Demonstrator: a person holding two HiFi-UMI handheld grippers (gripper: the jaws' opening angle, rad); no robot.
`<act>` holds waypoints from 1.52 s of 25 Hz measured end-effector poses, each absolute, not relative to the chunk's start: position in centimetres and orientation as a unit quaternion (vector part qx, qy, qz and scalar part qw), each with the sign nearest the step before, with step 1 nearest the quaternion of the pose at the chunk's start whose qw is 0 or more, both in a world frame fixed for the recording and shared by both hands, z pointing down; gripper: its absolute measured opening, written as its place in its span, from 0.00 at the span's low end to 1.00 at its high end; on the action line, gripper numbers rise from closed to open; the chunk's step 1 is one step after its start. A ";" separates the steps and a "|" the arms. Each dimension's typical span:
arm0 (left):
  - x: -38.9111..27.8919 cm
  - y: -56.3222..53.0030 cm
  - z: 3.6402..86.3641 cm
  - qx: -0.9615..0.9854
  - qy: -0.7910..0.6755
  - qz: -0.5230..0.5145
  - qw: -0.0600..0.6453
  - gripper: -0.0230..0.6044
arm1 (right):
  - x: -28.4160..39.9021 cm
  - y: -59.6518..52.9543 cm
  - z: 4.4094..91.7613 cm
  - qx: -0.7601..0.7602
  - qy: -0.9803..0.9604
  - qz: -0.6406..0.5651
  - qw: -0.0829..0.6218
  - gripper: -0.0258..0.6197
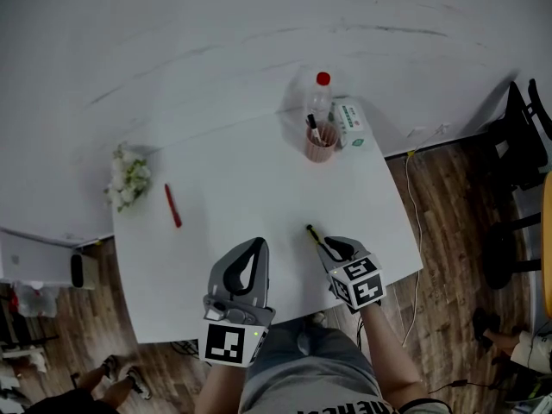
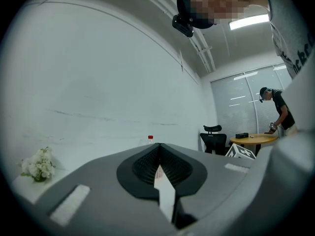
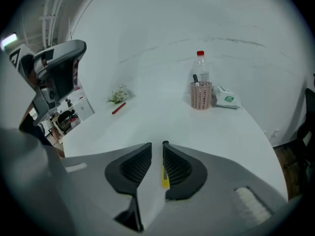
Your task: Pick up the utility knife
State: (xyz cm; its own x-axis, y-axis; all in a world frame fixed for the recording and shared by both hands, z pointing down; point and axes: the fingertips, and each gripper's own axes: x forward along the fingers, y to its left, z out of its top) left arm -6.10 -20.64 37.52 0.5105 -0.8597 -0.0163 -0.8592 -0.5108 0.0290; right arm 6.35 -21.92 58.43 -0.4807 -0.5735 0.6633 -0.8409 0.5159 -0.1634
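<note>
The utility knife (image 1: 312,234), yellow and black, lies at the near right of the white table (image 1: 241,179). My right gripper (image 1: 326,245) points down at it with its jaws apart. In the right gripper view the knife (image 3: 165,173) runs along the inner face of the right jaw, and a clear gap separates it from the left jaw; the right gripper (image 3: 157,147) is open around it. My left gripper (image 1: 256,247) hovers beside it near the table's front edge. In the left gripper view its jaws (image 2: 158,147) meet with nothing between them.
A red pen (image 1: 172,205) and a small bunch of white flowers (image 1: 128,178) are at the table's left. At the far right stand a pink pen holder (image 1: 320,142), a red-capped bottle (image 1: 321,97) and a tissue pack (image 1: 352,123). A black chair (image 1: 517,145) stands off the right side.
</note>
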 end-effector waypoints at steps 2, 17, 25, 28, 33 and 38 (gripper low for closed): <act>-6.4 -20.9 37.7 0.869 -0.494 -0.014 0.013 0.07 | 6.0 -22.2 59.3 0.428 -0.820 0.245 0.289 0.19; -9.8 -22.6 39.5 0.857 -0.513 -0.013 0.039 0.07 | 5.1 -24.3 63.2 0.438 -0.792 0.232 0.357 0.26; -11.1 -23.0 40.2 0.851 -0.523 -0.010 0.047 0.07 | 5.0 -24.2 63.9 0.448 -0.785 0.227 0.363 0.26; -11.4 -22.9 40.3 0.849 -0.526 -0.011 0.047 0.07 | 5.1 -24.1 63.9 0.452 -0.782 0.226 0.364 0.21; -11.8 -22.6 40.3 0.847 -0.529 -0.009 0.046 0.07 | 5.0 -23.8 63.9 0.461 -0.779 0.229 0.358 0.14; -11.8 -22.3 40.0 0.848 -0.529 -0.011 0.041 0.07 | 4.8 -23.8 62.0 0.474 -0.789 0.231 0.315 0.14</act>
